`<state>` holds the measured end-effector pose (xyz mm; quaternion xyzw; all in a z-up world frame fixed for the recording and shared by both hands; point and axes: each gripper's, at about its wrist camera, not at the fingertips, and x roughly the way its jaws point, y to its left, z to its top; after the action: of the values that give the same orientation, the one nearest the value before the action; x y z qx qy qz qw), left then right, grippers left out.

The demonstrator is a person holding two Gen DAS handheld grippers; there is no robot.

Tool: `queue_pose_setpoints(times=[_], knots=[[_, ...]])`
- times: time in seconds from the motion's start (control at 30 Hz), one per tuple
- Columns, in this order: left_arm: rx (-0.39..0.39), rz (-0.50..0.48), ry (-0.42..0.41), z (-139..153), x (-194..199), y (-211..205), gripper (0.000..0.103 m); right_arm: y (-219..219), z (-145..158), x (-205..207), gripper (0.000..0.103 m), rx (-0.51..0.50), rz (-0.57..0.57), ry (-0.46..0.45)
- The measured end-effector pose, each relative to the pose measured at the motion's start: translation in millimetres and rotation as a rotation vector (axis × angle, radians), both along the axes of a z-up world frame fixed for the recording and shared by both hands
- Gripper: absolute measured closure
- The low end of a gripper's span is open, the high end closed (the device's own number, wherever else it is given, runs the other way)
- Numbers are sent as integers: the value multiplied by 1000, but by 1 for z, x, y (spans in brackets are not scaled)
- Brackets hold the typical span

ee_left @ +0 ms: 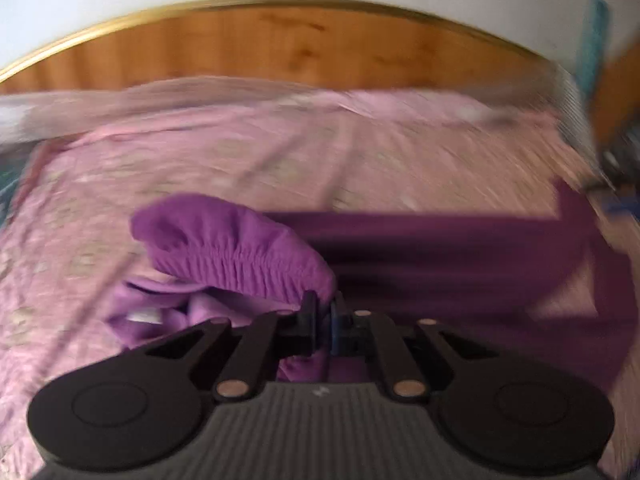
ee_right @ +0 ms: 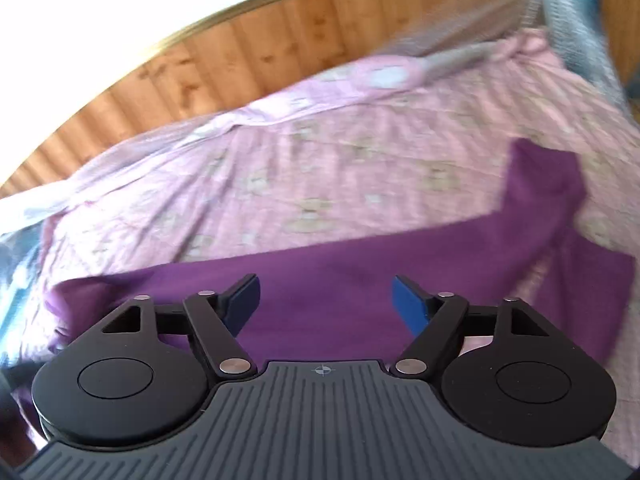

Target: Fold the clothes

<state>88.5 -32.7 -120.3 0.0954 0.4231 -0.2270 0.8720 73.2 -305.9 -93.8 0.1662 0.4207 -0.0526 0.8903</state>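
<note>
A purple garment [ee_left: 440,256] lies spread across a pink patterned bedspread [ee_left: 280,160]. In the left wrist view my left gripper [ee_left: 325,312] is shut on the garment's gathered elastic edge [ee_left: 240,252], which bunches up to the left of the fingers. In the right wrist view the same purple garment [ee_right: 360,264] stretches flat from left to right, with a part running up toward the far right. My right gripper [ee_right: 325,300] hangs over its middle, jaws wide apart, blue pads [ee_right: 408,304] bare and nothing between them.
A wooden headboard [ee_left: 280,44] with a gold trim runs along the far side of the bed, a white wall above it. A pale pillow or rolled cover [ee_right: 384,74] lies by the headboard. The bed's edge drops off at the right [ee_left: 616,168].
</note>
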Motion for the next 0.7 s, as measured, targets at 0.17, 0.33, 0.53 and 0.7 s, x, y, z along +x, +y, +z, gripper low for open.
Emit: queue_pose_setpoints(times=[0.17,0.33,0.53,0.7], knots=[[-31,-6,92,-19,-47,27,58,81,-4,38,24,-19,216,55],[-131,89,79,4,-70,110,42,188,-14,68,24,-72,483,44],[-211,430,106,4,-42,185,29,283,-35,91,24,-316,683,68],[-83,307,202,-37,-14,153,94,292,-56,104,85,-425,719,185]])
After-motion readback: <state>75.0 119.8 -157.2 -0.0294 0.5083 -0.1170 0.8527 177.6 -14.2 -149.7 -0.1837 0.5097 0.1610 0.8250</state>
